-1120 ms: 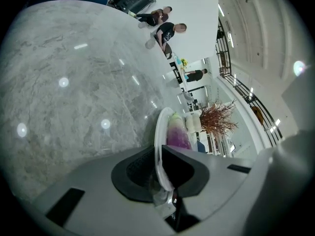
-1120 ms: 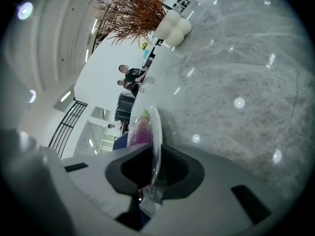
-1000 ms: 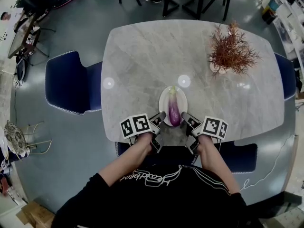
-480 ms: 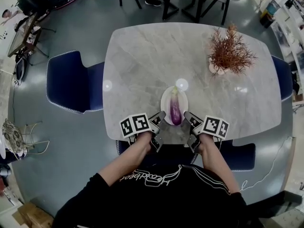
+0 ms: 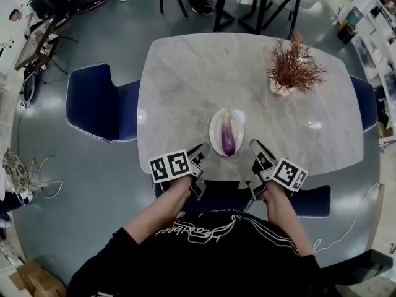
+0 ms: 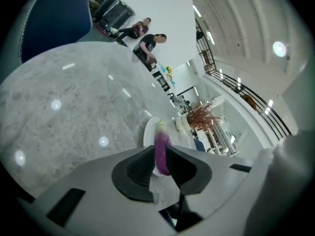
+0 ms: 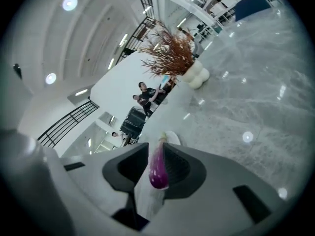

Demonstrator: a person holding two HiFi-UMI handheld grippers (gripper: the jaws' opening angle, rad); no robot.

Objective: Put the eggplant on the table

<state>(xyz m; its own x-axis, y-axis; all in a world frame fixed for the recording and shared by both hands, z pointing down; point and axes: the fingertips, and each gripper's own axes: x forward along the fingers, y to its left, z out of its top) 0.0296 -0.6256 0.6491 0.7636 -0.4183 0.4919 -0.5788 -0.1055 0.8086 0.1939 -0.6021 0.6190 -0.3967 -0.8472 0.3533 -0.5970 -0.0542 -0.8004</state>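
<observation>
I see a purple eggplant (image 5: 228, 138), pale stem end away from me, on a white plate (image 5: 215, 132) on the table (image 5: 185, 85). Left claw (image 5: 201, 150) and right claw (image 5: 256, 147) are slightly apart and empty, flanking the plate. Gripper views mostly hide the plate.

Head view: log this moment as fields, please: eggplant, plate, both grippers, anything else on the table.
eggplant: lying on plate, untouched
plate: white, on table near the person's edge
left gripper: left of plate, open, empty
right gripper: right of plate, open, empty
also: dried plant, far right of table
</observation>
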